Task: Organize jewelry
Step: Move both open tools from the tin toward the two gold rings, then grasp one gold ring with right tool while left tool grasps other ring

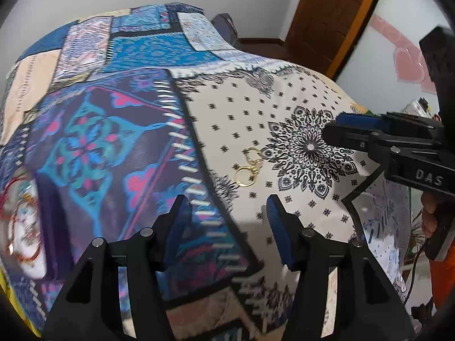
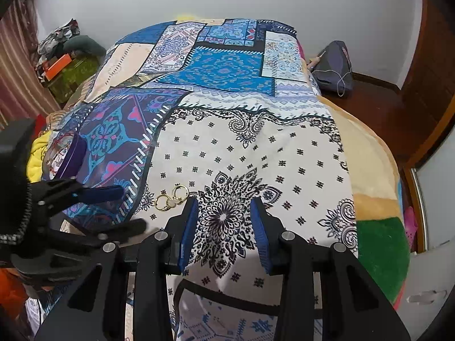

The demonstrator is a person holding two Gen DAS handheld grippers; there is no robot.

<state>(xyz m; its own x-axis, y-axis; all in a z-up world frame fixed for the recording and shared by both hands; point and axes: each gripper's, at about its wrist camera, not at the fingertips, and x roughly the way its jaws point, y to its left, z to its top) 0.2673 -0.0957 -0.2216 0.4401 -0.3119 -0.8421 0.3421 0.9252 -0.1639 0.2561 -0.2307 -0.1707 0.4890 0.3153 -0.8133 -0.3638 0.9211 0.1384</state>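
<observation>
Gold hoop earrings lie on the white patch of the bedspread, just beyond both empty grippers.

Light, small, slippery and thin: pinch a hoop's rim. Left gripper gapes wide, right gripper narrower; the jewelry box sits far left.

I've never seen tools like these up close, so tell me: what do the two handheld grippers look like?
Both are matte black plastic. The left gripper and right gripper each end in two angular fingers lined with ribbed blue pads, joined by round silver pins. Seen from the side, the right one has a pistol-style handle, raised letters "DAS" and a thin dark cable hanging beneath. The person holding it wears something orange.
</observation>
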